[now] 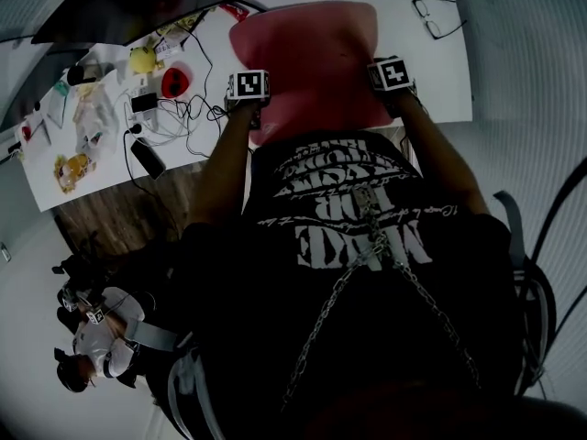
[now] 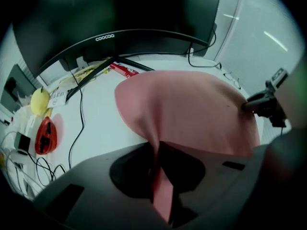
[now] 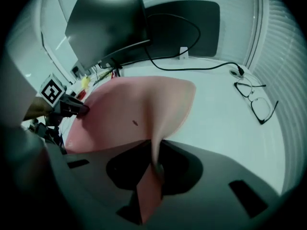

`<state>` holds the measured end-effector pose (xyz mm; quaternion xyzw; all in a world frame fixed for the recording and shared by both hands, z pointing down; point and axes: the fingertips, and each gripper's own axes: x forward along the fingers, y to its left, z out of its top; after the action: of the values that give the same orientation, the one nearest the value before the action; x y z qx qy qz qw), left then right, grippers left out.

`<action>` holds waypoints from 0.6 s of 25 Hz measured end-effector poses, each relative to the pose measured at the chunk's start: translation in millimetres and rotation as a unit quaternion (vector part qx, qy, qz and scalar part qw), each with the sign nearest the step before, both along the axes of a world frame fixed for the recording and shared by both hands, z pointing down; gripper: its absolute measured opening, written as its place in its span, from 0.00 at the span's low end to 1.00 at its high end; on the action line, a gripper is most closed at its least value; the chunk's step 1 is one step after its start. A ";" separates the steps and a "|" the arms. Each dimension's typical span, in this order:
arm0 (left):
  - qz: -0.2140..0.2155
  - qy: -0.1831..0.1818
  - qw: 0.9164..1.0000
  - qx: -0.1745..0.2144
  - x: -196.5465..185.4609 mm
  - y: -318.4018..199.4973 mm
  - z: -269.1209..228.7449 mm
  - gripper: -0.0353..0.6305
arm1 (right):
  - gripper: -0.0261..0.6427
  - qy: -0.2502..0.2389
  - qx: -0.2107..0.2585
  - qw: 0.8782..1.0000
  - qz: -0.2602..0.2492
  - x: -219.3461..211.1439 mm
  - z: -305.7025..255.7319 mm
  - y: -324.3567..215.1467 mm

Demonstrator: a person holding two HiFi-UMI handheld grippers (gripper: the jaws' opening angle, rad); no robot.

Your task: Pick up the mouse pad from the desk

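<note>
A large pink mouse pad (image 1: pixel 312 58) lies on the white desk (image 1: pixel 445 71) in front of the monitor. My left gripper (image 1: pixel 252 115) is shut on the pad's near left corner, and the pinched edge rises in a fold between its jaws (image 2: pixel 157 163). My right gripper (image 1: pixel 396 99) is shut on the near right corner, with a pink flap standing up between its jaws (image 3: pixel 156 163). The rest of the mouse pad (image 2: pixel 192 107) (image 3: pixel 136 111) bows up from the desk towards both grips. The person's black shirt hides the desk's near edge in the head view.
A dark monitor (image 2: pixel 115 18) stands behind the pad. Left of it lie a red mouse-shaped object (image 1: pixel 177 81), a yellow object (image 1: pixel 140 59), tangled black cables (image 1: pixel 188 113) and small clutter. Glasses (image 3: pixel 256 102) lie at the right, near a cable.
</note>
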<state>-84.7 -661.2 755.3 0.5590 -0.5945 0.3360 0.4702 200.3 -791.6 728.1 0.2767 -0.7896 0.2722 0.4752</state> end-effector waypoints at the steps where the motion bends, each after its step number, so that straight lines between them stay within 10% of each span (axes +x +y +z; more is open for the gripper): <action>1: -0.007 0.015 1.000 0.014 0.2 1.6 -7.7 0.11 | 0.12 -0.014 -0.007 1.000 0.007 0.7 -6.9 5.7; 15: 0.069 0.042 0.963 0.256 16.2 29.1 -206.5 0.13 | 0.12 -0.157 0.116 0.980 0.032 -7.1 -203.1 76.7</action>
<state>-68.5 -632.2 548.8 0.7140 -0.6005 0.1804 0.3116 193.2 -714.9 525.0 0.3090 -0.8714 0.2336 0.3009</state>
